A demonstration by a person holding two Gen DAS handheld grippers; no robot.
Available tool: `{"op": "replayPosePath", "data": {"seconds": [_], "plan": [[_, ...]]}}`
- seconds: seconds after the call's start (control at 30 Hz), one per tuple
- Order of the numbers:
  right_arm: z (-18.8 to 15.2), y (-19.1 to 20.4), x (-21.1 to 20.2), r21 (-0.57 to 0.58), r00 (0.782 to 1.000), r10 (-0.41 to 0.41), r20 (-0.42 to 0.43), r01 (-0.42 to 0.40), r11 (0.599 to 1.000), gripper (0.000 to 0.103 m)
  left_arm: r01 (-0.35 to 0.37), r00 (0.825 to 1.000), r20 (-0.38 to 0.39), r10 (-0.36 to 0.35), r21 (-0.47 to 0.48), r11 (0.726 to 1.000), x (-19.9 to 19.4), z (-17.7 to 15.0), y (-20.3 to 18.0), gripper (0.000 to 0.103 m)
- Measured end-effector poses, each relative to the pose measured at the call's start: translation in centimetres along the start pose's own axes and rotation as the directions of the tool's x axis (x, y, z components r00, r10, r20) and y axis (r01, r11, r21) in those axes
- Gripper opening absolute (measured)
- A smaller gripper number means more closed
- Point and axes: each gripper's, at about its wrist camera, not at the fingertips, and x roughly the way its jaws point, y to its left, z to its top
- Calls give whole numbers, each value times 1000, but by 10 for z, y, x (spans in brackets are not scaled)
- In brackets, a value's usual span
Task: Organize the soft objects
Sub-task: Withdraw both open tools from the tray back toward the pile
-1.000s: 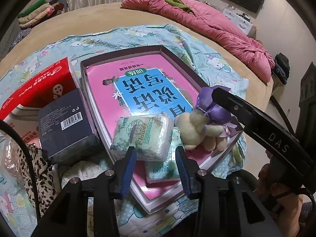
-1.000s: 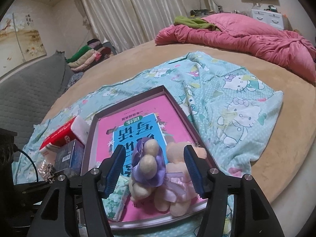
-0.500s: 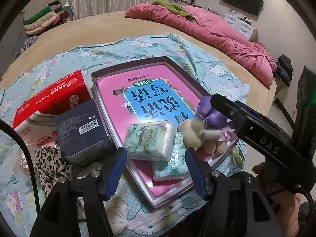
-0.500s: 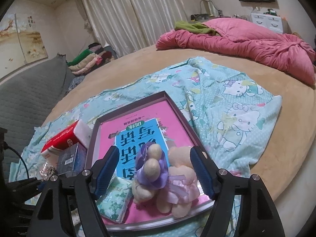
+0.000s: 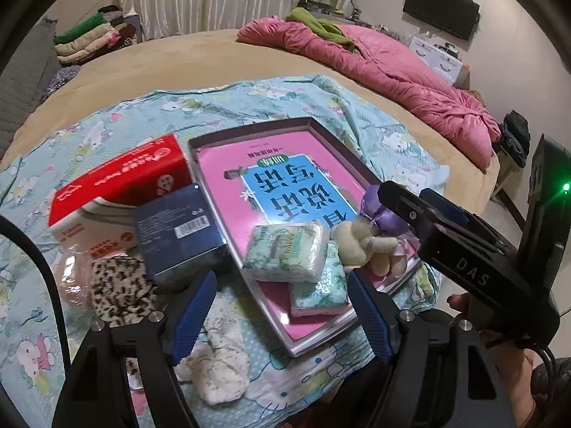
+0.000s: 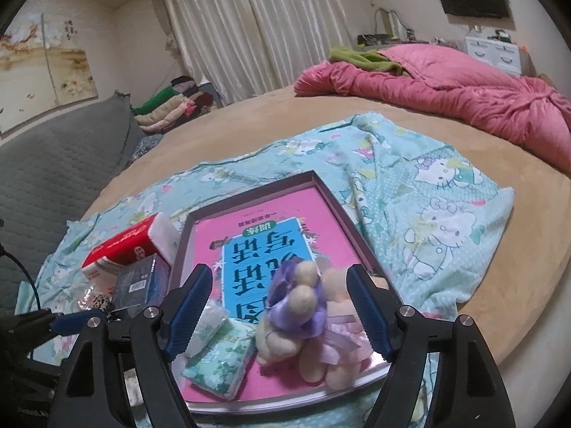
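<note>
both grippers' fingers spread, holding nothing | left gripper [image 5: 280, 315] next: white sock [image 5: 223, 365], pinch mid-body | place in tray [image 5: 249, 135] beside tissue packs [image 5: 285, 251]

A tan bed [image 5: 150, 67] carries a teal sheet [image 5: 228, 107] near, a pink quilt [image 5: 385, 67] far right, and folded clothes [image 5: 89, 37] far left.

2 soft green-white floral tissue packs [image 5: 285, 253] stacked in shallow pink-lined box tray [image 5: 249, 132], near edge; top pack tilted. Beige plush bears w/ purple & pink ribbon dresses [image 6: 307, 321] lying beside packs, touching them.
</note>
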Motion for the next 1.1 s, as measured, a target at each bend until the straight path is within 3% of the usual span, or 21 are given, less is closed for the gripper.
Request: {"op": "replayPosePath", "data": {"seconds": [0.47,0.93,1.1], "plan": [[6,51,-30,-58,996,85,38,-83,995,81,-65,995,66,70,-83,994,-50,-6,55,76],[6,111,-56,-178,979,196,51,-185,967,84,-117,983,115,144,-217,969,-91,-7,122,76],[6,126,-61,-200,970,240,30,-230,952,89,-129,979,119,163,-250,960,-102,-11,141,76]]}}
